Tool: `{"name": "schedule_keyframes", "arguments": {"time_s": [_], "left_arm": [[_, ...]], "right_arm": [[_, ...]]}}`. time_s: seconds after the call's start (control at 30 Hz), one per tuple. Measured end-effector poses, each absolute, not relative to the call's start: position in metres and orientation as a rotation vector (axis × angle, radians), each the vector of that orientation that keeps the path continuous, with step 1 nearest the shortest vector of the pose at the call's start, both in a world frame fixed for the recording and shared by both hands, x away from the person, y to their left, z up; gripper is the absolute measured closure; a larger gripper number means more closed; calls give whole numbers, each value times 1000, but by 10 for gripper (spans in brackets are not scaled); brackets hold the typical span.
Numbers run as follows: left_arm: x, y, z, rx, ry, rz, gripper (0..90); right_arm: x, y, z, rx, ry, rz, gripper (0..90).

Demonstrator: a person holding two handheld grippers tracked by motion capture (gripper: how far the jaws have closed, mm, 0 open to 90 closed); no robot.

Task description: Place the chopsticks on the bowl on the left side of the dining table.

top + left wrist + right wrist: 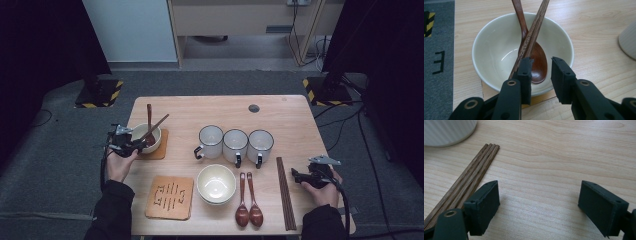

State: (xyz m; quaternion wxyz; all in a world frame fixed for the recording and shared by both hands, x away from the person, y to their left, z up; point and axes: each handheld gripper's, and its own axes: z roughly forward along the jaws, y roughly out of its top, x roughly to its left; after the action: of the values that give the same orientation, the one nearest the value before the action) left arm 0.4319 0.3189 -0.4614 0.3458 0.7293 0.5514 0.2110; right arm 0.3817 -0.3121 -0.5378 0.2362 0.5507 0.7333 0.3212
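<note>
Jaws of the left gripper (541,65) stood slightly parted and empty over the cream ceramic bowl (489,47) holding brown wooden chopsticks (531,35) and a dark wooden spoon (537,62); right gripper (539,195) rested wide open.

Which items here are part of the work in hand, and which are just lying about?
In hand: left gripper, bowl on its coaster, with chopsticks and spoon inside.
Lying about: three mugs, second bowl, two spoons, chopstick bundle, empty coaster.
</note>
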Motion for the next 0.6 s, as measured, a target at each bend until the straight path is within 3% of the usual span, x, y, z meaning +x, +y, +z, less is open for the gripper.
{"name": "schedule_keyframes", "arguments": {"time_s": [0.6], "left_arm": [[433,326,-466,1820,1452,563,615]], "right_arm": [[382,-312,-538,1512,2008,880,172]]}}
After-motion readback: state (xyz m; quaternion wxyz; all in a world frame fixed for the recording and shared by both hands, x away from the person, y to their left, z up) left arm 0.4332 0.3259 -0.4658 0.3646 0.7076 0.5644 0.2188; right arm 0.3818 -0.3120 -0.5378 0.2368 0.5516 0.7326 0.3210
